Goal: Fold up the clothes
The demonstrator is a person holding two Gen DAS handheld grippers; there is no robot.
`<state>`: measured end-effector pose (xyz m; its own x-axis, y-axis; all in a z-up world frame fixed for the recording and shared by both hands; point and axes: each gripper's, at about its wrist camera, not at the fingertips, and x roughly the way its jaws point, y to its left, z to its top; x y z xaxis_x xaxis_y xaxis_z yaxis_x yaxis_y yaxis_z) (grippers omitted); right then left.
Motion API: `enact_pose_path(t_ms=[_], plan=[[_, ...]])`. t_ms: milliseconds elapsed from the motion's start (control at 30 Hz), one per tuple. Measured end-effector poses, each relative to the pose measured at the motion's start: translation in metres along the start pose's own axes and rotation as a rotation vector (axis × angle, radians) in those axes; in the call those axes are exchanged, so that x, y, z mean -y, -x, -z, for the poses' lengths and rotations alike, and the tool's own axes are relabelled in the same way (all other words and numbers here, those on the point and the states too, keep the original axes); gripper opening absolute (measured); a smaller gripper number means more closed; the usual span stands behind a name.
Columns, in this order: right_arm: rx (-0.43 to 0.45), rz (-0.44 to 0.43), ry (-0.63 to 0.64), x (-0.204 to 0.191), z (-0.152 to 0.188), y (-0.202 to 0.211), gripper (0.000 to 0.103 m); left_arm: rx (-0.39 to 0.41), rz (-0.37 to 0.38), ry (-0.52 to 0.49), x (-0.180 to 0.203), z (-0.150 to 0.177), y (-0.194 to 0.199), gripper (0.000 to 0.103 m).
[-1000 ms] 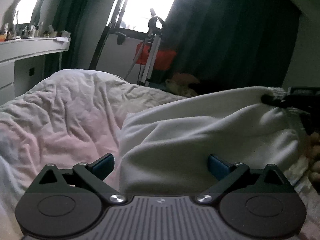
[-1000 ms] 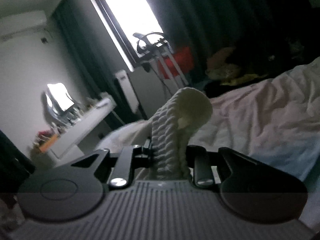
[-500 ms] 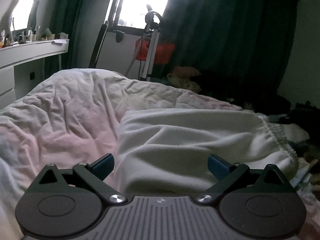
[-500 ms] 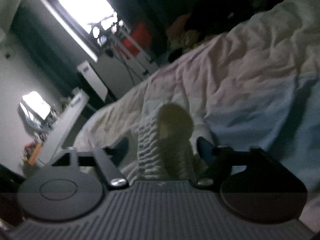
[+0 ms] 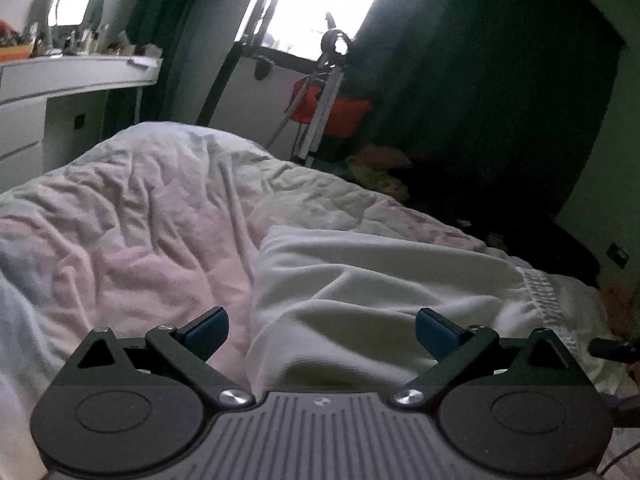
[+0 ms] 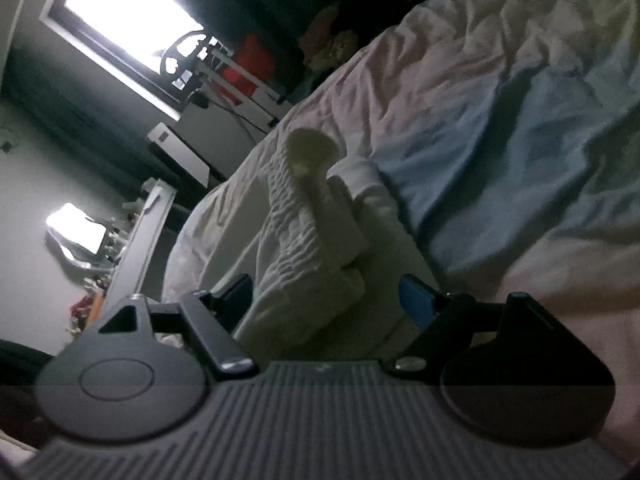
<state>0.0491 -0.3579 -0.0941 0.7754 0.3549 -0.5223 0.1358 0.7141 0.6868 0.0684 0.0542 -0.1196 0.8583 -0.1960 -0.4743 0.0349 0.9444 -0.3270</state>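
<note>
Cream garment laid down on the bed, both grippers free of it

Nearest, the right gripper [image 6: 326,294] has its jaws spread, the ribbed cuff of the cream knitted garment [image 6: 308,216] standing loose between the pads, apparently just set down. The left gripper [image 5: 322,328], jaws also wide and empty, hovers over the garment's near edge [image 5: 360,280], likely ready for the next fold. Beyond lies the crumpled pale pink duvet [image 5: 132,208].

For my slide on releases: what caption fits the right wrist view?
Right gripper open around the ribbed hem of a white garment, released onto the rumpled duvet.
</note>
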Motion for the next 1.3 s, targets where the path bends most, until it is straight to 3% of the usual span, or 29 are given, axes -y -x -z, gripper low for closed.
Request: enact_pose_path(t_ms=[167,300,400,533,600,700,767,933,1000,1200,1300], plan=[[0.007,-0.002,0.059,-0.013,0.006,-0.040,0.082,-0.012,-0.021,0.052,-0.007,-0.001,-0.001,0.101],[0.022,0.088,0.124,-0.019,0.013,-0.061,0.055,-0.026,-0.026,0.091,-0.013,-0.001,-0.004,0.101],[0.097,0.073,0.173,-0.027,0.010,-0.046,0.049,-0.036,-0.016,0.112,-0.015,-0.002,-0.005,0.101],[0.195,0.018,0.162,-0.026,-0.004,-0.023,0.048,-0.039,0.001,0.117,-0.015,-0.002,-0.006,0.101],[0.161,0.055,0.091,-0.008,-0.009,-0.030,0.051,-0.041,0.009,0.119,-0.014,-0.002,-0.006,0.101],[0.032,0.040,-0.138,0.036,-0.014,-0.047,0.069,-0.054,0.020,0.133,-0.015,-0.001,-0.007,0.101],[-0.001,0.007,-0.232,0.053,-0.015,-0.051,0.076,-0.066,0.029,0.144,-0.016,-0.001,-0.008,0.101],[-0.040,-0.008,-0.250,0.063,-0.013,-0.062,0.088,-0.121,0.050,0.208,-0.027,0.001,-0.017,0.101],[-0.048,-0.009,-0.274,0.068,-0.012,-0.064,0.088,-0.139,0.052,0.244,-0.032,0.001,-0.021,0.101],[-0.083,-0.025,-0.168,0.051,-0.009,-0.069,0.093,-0.195,0.072,0.344,-0.048,0.003,-0.034,0.101],[-0.040,-0.101,-0.081,0.030,-0.007,-0.054,0.093,-0.251,0.149,0.411,-0.056,0.004,-0.047,0.101]])
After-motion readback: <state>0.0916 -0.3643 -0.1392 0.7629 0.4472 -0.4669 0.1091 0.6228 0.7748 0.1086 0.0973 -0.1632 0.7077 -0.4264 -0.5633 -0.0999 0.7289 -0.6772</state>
